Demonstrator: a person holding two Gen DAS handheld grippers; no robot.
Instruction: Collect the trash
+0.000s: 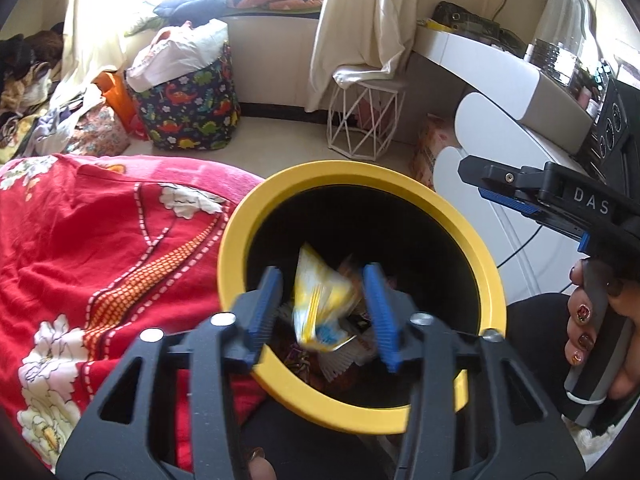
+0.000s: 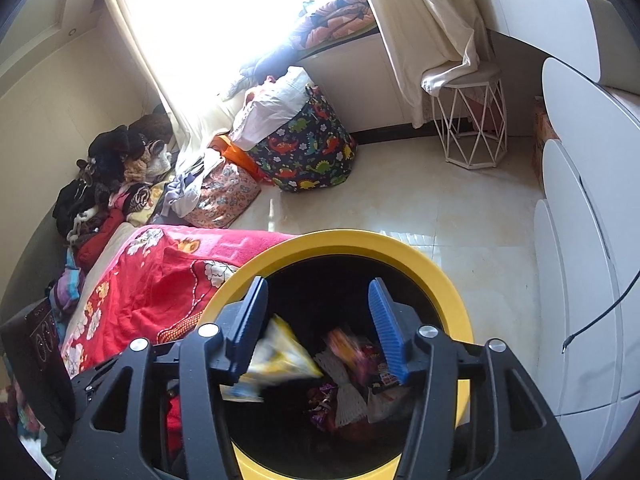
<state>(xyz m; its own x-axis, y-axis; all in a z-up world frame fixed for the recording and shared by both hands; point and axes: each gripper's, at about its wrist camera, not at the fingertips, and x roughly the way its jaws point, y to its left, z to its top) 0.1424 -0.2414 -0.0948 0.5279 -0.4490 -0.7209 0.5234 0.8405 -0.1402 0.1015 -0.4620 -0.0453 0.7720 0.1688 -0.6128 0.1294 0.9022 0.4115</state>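
Wrappers are what I'm dropping: the yellow-and-white wrapper [image 1: 320, 300] sits blurred between my left gripper's [image 1: 326, 312] jaws, which stand apart and do not press it. It looks to be falling, long axis roughly upright, into the yellow-rimmed bin [image 1: 236, 232] directly below. My right gripper [image 2: 320, 332] hangs over the same opening, jaws apart too, with a blurred red wrapper [image 2: 348, 350] below them and more litter on the bin's bottom. Both hands are equally near. Left of the bin lies the red floral blanket [image 1: 80, 240]; nothing blocks the mouth.
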